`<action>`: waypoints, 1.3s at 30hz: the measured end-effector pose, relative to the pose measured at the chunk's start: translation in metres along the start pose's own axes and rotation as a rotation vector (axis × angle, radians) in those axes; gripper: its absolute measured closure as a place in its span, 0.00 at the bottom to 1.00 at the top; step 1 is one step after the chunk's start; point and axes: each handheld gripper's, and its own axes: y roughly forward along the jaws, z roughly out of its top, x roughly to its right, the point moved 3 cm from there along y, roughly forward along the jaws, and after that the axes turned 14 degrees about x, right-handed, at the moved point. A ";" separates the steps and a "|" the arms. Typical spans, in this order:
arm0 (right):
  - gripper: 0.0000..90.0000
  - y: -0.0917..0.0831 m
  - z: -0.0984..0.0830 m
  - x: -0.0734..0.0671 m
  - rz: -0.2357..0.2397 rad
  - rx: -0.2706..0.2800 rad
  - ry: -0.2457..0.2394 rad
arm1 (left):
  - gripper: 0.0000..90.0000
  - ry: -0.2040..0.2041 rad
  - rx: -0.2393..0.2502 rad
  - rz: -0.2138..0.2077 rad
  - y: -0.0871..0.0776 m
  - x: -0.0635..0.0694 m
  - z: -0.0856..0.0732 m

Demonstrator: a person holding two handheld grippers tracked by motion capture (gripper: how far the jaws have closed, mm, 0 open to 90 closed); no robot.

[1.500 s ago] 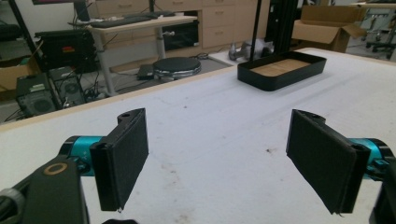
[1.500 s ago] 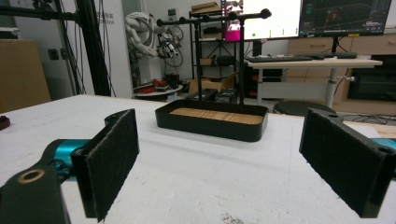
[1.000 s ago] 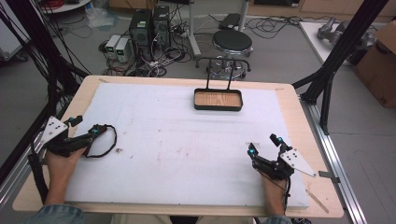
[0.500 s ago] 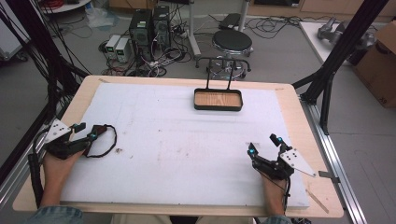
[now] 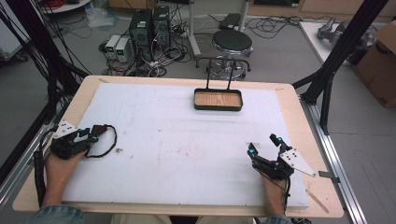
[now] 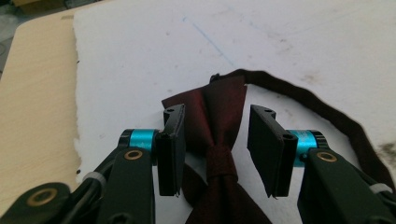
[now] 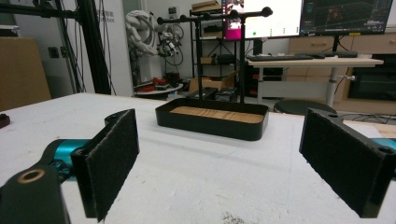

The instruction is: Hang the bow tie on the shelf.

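- Left tongs (image 5: 88,135) lie at about 9 o'clock on the tabletop (image 5: 289,100), jaws parted to either side of a dark red bow tie (image 6: 219,140); in the left gripper view the jaws flank its knot without touching it.
- The bow tie's strap (image 5: 109,140) loops out on the white mat (image 5: 187,149) toward 3 o'clock of those tongs.
- Right tongs (image 5: 264,144) sit near 4 o'clock, spread wide and holding nothing, aimed toward 12.
- A black tray (image 5: 218,99) with a wooden floor and an upright rack stands near 12 o'clock, well apart from both tongs.
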 end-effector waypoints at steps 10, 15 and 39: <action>0.12 0.000 0.000 0.000 -0.001 -0.002 0.003 | 0.80 0.019 -0.035 -0.007 0.001 0.001 -0.002; 0.12 0.000 0.000 0.000 -0.001 -0.003 0.002 | 0.85 0.024 -0.012 -0.003 0.000 0.003 0.002; 0.12 -0.001 0.000 -0.001 0.001 -0.005 -0.004 | 0.86 -0.060 0.221 -0.252 0.018 0.046 0.064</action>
